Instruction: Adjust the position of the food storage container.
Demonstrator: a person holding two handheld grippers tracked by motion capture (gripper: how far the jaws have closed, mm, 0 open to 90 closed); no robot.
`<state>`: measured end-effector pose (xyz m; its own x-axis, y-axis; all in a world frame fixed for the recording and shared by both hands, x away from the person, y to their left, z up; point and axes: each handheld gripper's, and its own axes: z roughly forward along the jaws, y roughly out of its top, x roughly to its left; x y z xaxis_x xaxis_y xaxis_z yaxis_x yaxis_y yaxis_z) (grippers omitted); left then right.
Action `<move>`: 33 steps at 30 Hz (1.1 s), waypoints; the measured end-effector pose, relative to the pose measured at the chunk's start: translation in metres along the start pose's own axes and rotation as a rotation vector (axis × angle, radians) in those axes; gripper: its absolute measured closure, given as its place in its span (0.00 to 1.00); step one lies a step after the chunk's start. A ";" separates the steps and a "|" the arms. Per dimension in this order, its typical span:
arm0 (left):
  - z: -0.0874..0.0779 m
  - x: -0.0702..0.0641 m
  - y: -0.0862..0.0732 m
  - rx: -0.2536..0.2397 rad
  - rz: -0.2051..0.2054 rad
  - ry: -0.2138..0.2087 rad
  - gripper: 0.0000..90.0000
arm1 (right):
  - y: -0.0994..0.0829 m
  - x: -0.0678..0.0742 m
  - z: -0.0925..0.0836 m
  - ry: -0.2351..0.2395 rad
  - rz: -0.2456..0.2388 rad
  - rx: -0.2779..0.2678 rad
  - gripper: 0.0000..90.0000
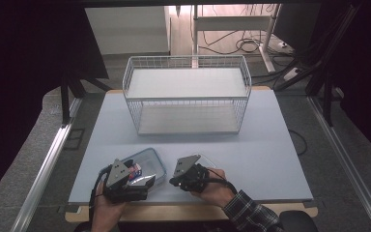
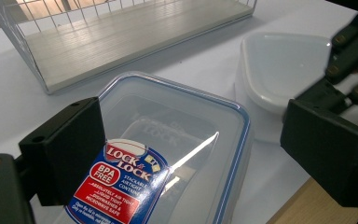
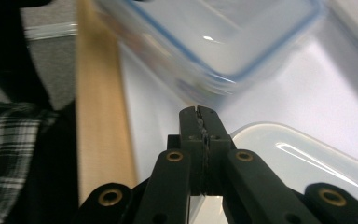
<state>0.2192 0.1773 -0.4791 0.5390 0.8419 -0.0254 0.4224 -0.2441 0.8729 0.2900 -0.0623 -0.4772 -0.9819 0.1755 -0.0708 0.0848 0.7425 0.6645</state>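
A clear box with a blue-rimmed lid (image 1: 150, 162) (image 2: 182, 126) and a red and blue label lies at the table's front left. My left gripper (image 1: 142, 177) (image 2: 196, 121) is open, its jaws standing on either side of that box; the right jaw is clear of the rim. Just to the right sits a white translucent container (image 1: 206, 159) (image 2: 279, 70) (image 3: 307, 158). My right gripper (image 1: 175, 181) (image 3: 199, 112) is shut, tips together beside that container's rim, pointing toward the blue-rimmed box (image 3: 223, 37). I see nothing between its pads.
A white wire basket (image 1: 188, 94) (image 2: 121, 42) with two shelves stands on the far half of the pale table (image 1: 265, 145). The table's wooden front edge (image 1: 183, 211) (image 3: 98, 116) runs close under both hands.
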 end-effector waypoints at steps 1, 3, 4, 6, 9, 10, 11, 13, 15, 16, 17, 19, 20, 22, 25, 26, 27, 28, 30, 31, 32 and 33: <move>0.000 0.000 0.000 0.000 0.000 0.000 0.07 | 0.000 0.000 0.000 0.000 0.000 0.000 1.00; 0.001 -0.001 0.000 0.002 -0.001 -0.001 0.07 | -0.003 -0.014 -0.003 -0.033 0.033 -0.008 1.00; 0.001 -0.001 0.000 0.003 -0.002 -0.001 0.07 | -0.004 -0.019 -0.004 -0.048 0.042 -0.004 1.00; 0.001 -0.001 0.000 0.004 -0.001 -0.002 0.07 | -0.006 -0.024 -0.005 -0.058 0.048 -0.003 1.00; 0.002 -0.001 0.000 0.008 0.000 -0.001 0.07 | -0.010 -0.041 -0.008 -0.087 0.081 0.000 1.00; 0.002 -0.001 0.000 0.007 0.000 -0.002 0.07 | -0.011 -0.045 -0.009 -0.096 0.085 0.004 1.00; 0.001 -0.001 0.000 0.007 0.000 -0.003 0.07 | -0.013 -0.048 -0.010 -0.106 0.095 0.006 1.00; 0.001 -0.001 0.000 0.006 0.000 -0.005 0.08 | -0.016 -0.055 -0.014 -0.130 0.110 0.013 1.00; 0.001 -0.001 0.000 0.007 0.003 -0.003 0.08 | -0.021 -0.062 -0.018 -0.152 0.132 0.014 1.00; 0.001 -0.001 0.000 0.007 0.003 -0.003 0.08 | -0.021 -0.062 -0.018 -0.152 0.132 0.014 1.00; 0.001 -0.001 0.000 0.008 0.004 -0.002 0.08 | -0.024 -0.065 -0.021 -0.166 0.144 0.016 1.00; 0.001 -0.002 0.000 0.006 0.003 -0.007 0.08 | -0.035 -0.074 -0.031 -0.205 0.181 0.011 1.00; 0.001 -0.002 0.000 0.006 0.003 -0.007 0.08 | -0.035 -0.074 -0.031 -0.205 0.181 0.011 1.00; 0.001 -0.002 0.000 0.003 0.003 -0.009 0.08 | -0.044 -0.078 -0.038 -0.229 0.218 0.005 1.00; 0.001 -0.003 0.000 0.002 0.004 -0.008 0.08 | -0.058 -0.085 -0.050 -0.254 0.244 -0.001 1.00; 0.001 -0.003 0.000 -0.001 0.005 -0.006 0.08 | -0.066 -0.087 -0.058 -0.271 0.255 0.000 1.00; 0.001 -0.004 0.000 -0.003 0.006 -0.005 0.08 | -0.070 -0.088 -0.063 -0.279 0.264 0.001 1.00; 0.001 -0.004 0.000 -0.004 0.009 -0.002 0.08 | -0.074 -0.089 -0.066 -0.284 0.271 -0.001 1.00; 0.001 -0.005 0.000 -0.002 0.016 0.001 0.08 | -0.082 -0.090 -0.074 -0.301 0.287 -0.002 1.00; 0.001 -0.005 0.000 -0.002 0.016 0.001 0.09 | -0.087 -0.091 -0.078 -0.312 0.295 -0.001 1.00; 0.001 -0.005 0.000 -0.002 0.018 0.001 0.09 | -0.087 -0.091 -0.078 -0.312 0.295 -0.001 1.00; 0.002 -0.006 0.000 0.003 0.024 0.003 0.09 | -0.095 -0.092 -0.086 -0.321 0.305 -0.001 1.00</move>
<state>0.2169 0.1713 -0.4802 0.5467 0.8373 -0.0025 0.4115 -0.2660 0.8717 0.3574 -0.2042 -0.4696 -0.8094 0.5788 -0.0989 0.3626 0.6251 0.6912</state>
